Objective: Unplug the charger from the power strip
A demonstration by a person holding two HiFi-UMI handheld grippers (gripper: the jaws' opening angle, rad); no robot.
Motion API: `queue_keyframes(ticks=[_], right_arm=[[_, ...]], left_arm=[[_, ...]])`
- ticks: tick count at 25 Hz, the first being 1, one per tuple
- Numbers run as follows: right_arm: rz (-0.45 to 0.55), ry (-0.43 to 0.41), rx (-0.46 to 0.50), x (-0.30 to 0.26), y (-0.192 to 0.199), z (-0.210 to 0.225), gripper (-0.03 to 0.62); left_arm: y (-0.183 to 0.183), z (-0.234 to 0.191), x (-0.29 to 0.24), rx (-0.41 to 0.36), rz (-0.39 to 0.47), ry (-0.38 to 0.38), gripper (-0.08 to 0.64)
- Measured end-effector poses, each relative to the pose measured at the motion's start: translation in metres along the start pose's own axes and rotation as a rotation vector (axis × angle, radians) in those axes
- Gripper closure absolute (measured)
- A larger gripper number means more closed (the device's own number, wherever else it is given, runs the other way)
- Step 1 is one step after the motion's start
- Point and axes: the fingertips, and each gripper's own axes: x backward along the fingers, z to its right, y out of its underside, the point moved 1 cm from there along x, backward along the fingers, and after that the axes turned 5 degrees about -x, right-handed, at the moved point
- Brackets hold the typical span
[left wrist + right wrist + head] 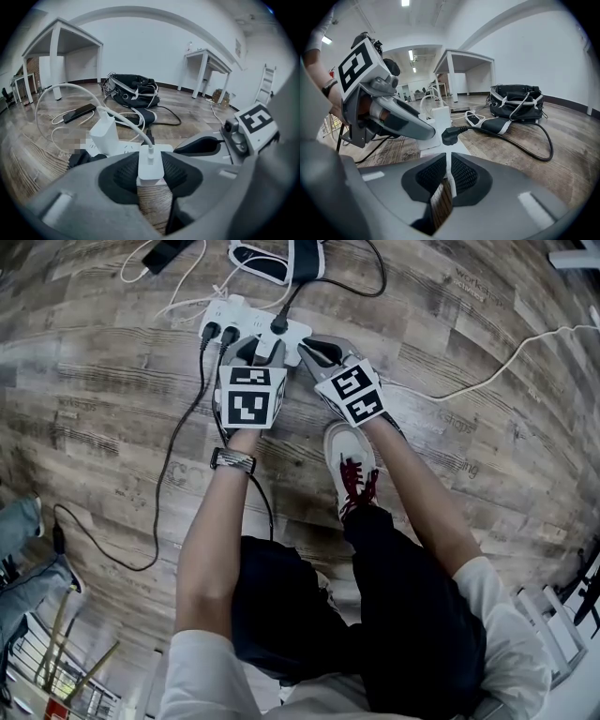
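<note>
The charger (pixel 151 164) is a small white block with rounded edges, standing upright, and a white cable (pixel 117 117) plugs into its top and arcs away to the left. The left claw (pixel 151 176) is clenched on it, one dark ribbed pad pressed against each side. It stands at the near end of the white power strip (pixel 246 320), which lies on the wooden floor (pixel 112 390); whether its prongs are still seated cannot be made out. A taller white charger (pixel 104 133) stands in the strip farther along, and a black plug (pixel 450 135) sits near this end. The right claw (pixel 449 171) holds nothing, its pads drawn almost together, with its tips at the strip's end beside the left claw.
</note>
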Motion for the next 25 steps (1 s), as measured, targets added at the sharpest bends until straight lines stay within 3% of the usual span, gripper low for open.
queue_keyframes(ticks=[4,9,17,25], right_arm=[[-0.001,-0.002,-0.001,-0.0006,0.0005,-0.0004,0.561],[0.001,0.005,0.0,-0.0001,0.0007,0.0006,0.561],[-0.001,0.005,0.004,-0.001,0.0008,-0.0007,0.561],[-0.003,0.012,0.01,-0.0002,-0.0001,-0.0008,0.561]], left_arm=[[0.0018,-0.001,0.0009,0.014,0.0,0.003,0.42],[-0.0019,0.0052,-0.0005,-0.122,-0.034,-0.032,0.42],[0.0021,0.0003,0.0012,-0.014,-0.028,-0.011,0.42],[-0.0016,0.0046,0.0016,-0.118,-0.047,-0.034,0.42]])
